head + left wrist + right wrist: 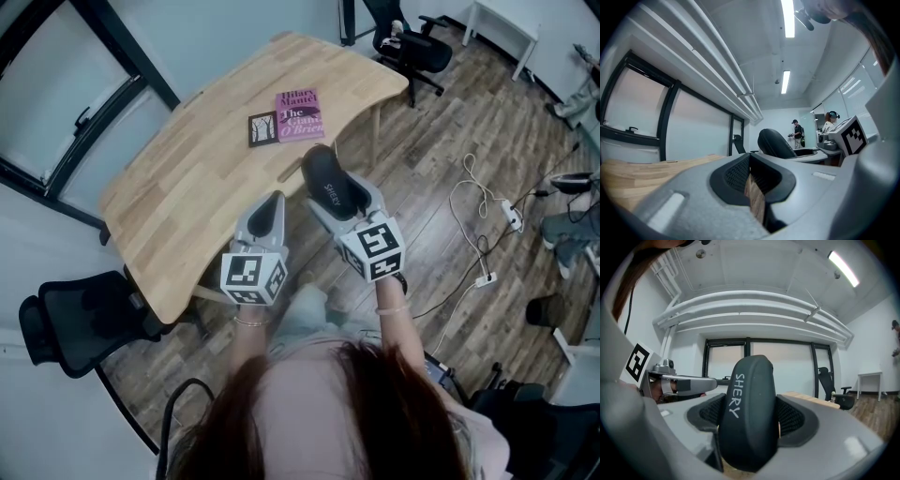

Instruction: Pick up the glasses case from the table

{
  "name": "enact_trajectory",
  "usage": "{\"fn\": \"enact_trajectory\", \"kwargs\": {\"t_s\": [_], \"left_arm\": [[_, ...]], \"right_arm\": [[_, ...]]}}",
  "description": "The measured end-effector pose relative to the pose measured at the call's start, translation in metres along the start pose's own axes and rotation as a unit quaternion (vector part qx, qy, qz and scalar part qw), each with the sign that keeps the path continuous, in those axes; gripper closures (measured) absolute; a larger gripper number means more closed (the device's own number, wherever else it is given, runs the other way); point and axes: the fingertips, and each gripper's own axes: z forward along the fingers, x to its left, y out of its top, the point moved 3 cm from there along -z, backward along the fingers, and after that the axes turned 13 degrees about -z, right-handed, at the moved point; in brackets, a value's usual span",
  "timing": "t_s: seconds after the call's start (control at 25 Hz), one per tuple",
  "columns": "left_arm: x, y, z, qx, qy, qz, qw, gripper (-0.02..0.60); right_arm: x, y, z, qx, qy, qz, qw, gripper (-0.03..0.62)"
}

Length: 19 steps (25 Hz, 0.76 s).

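Right gripper view: right claw (749, 427) clenched on glasses case (747, 399). Case is black w/ white "SHERY" lettering, pads press both its sides, and its end sticks out past the tips. Head view: case is held over near edge of bench (178, 197). Left claw (267, 214) sits just left of right claw, jaws closed, nothing gripped. Ahead of both claws lie pink book (299, 114) & small dark book (263, 128), side by side.

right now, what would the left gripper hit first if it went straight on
The left gripper would probably meet the wooden table, seen between its jaws; the books lie further on. Height unclear.
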Motion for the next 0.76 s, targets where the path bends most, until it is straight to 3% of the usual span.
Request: {"fn": "enact_trajectory", "kwargs": {"t_s": [0.76], "left_arm": [[-0.012, -0.005, 0.013, -0.001, -0.008, -0.007, 0.9999, 0.572]], "right_arm": [[0.0, -0.003, -0.006, -0.003, 0.012, -0.004, 1.0, 0.256]]}}
